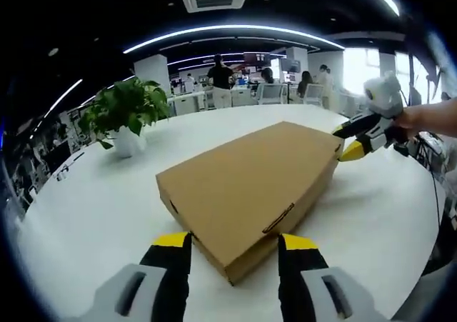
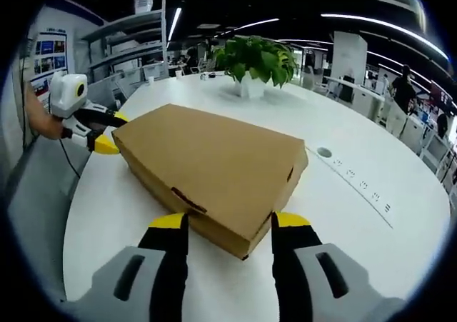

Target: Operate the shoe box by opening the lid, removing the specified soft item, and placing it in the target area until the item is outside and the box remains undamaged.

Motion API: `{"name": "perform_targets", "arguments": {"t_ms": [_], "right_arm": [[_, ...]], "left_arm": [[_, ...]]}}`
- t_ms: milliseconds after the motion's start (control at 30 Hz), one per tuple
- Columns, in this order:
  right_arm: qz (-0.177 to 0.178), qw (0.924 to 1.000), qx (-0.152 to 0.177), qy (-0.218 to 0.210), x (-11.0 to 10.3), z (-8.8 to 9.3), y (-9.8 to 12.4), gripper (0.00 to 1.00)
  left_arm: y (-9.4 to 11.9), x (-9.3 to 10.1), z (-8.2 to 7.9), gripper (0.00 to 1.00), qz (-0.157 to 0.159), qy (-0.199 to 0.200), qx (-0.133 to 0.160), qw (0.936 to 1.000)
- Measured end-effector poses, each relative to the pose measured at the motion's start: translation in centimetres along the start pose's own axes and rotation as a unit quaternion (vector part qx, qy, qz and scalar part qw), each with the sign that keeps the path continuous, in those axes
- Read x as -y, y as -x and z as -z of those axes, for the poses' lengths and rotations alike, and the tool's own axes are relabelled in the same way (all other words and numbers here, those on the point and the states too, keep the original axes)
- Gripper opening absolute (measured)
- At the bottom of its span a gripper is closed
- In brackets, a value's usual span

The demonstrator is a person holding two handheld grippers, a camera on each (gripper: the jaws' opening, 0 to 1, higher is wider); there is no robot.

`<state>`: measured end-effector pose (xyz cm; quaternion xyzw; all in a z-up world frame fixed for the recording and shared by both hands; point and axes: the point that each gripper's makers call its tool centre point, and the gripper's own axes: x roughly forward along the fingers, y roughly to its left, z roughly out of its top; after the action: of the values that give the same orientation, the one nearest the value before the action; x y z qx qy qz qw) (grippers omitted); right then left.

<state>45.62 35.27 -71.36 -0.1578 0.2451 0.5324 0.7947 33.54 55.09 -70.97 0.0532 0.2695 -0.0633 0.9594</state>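
A flat brown cardboard shoe box [image 1: 250, 186] lies shut on the white table [image 1: 93, 200], its lid down. In the left gripper view my left gripper [image 1: 234, 240] is open, its black jaws with yellow tips standing either side of the box's near corner. At the box's far right corner is my right gripper [image 1: 357, 142], held by a hand. The right gripper view shows the same box [image 2: 211, 165] from the other end. There my right gripper [image 2: 230, 220] is open astride the near corner, and my left gripper [image 2: 100, 135] sits at the far left corner.
A potted green plant [image 1: 127, 111] in a white pot stands on the table beyond the box, also seen as the plant [image 2: 255, 63]. A row of power sockets [image 2: 357, 183] runs along the table. The table edge [image 2: 71, 222] drops off at left. People and desks fill the background.
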Motion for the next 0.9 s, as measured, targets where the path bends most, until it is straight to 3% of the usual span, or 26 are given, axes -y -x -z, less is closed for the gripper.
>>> {"name": "perform_targets", "arguments": {"t_ms": [500,900], "right_arm": [[0.011,0.9998,-0.014,-0.009,-0.8,0.1,0.2,0.41],[0.029,0.9989,-0.026,-0.026,-2.7,0.4,0.7,0.41]], "left_arm": [[0.2,-0.3,0.2,0.48,0.009,0.006,-0.008,0.9999],[0.9,-1.0,0.8,0.47,0.026,-0.002,-0.019,0.9995]]}}
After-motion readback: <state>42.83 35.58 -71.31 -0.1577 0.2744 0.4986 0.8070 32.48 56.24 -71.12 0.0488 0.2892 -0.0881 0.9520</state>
